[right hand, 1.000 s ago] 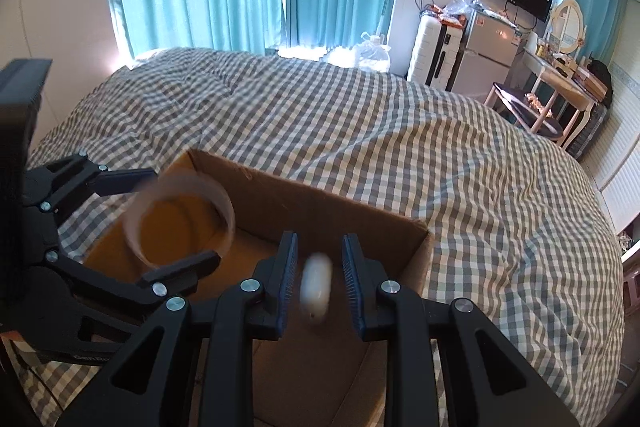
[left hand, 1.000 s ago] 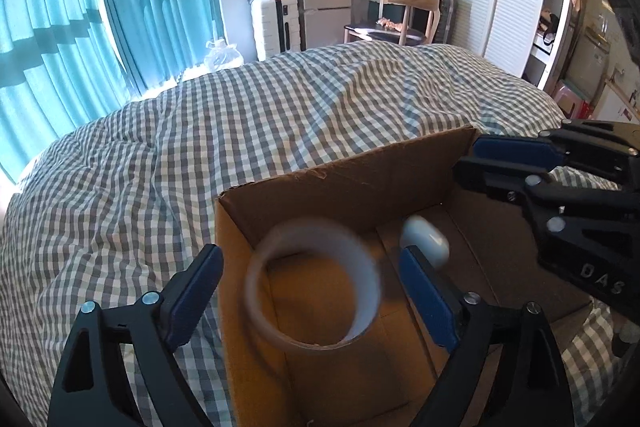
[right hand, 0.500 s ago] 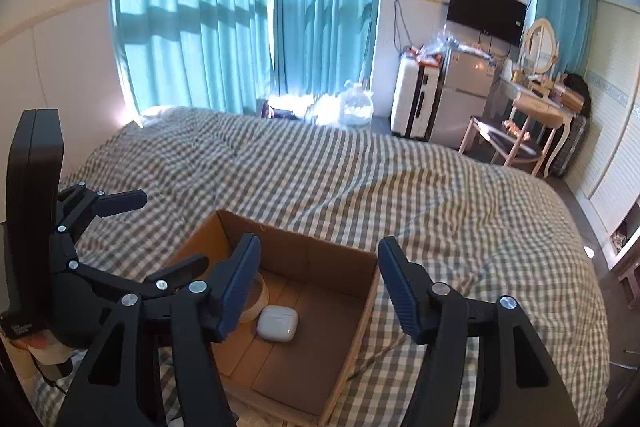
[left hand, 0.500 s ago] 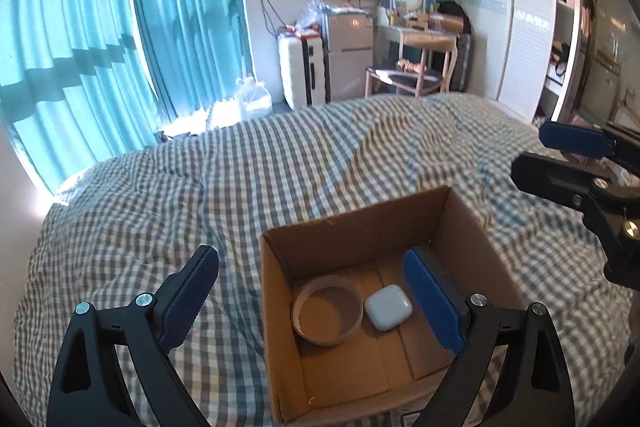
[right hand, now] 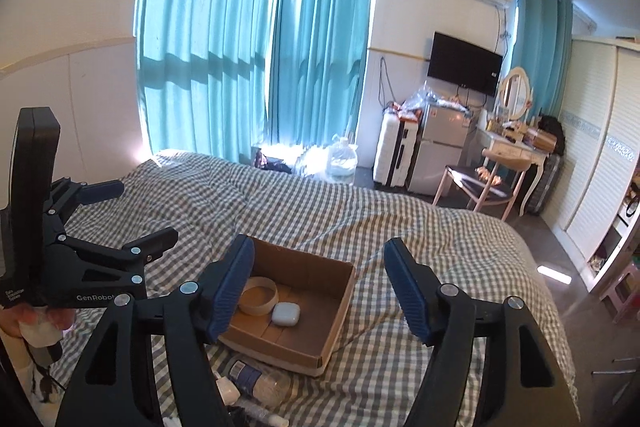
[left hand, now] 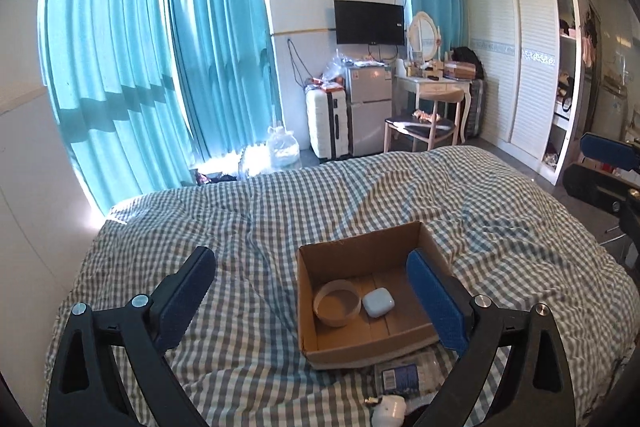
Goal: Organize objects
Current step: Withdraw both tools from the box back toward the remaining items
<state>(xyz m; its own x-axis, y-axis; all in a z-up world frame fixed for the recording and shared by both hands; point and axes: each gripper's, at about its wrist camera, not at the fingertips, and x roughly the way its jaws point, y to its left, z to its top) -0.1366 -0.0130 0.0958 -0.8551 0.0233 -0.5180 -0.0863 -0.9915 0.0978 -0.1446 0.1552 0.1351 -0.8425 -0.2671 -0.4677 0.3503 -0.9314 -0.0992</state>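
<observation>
Left wrist view looks down past the left gripper (left hand: 312,291), its blue-padded fingers (left hand: 436,301) spread wide with nothing between them, onto a cardboard box (left hand: 400,345) sitting open on the checked bedcover (left hand: 240,227). Inside the box a tape roll (left hand: 336,303) lies flat at the left, and a white earbud case (left hand: 378,302) rests just beside it, whether touching I cannot tell. Right wrist view shows the right gripper (right hand: 320,287) likewise wide apart and holding nothing, raised above the box (right hand: 340,291), with the roll (right hand: 258,295) and the case (right hand: 286,313) on its floor; the left pad hides the near-left corner of the box. Against the box's near edge lies a plastic bottle (right hand: 256,381) with a dark label, and small white items beside it are cut off and hard to make out. Bare bedcover stretches on the far side of the box. Beyond the bed stand teal curtains (left hand: 160,67), a white suitcase (left hand: 328,125), a small fridge (left hand: 368,107) and a chair (left hand: 420,131).
</observation>
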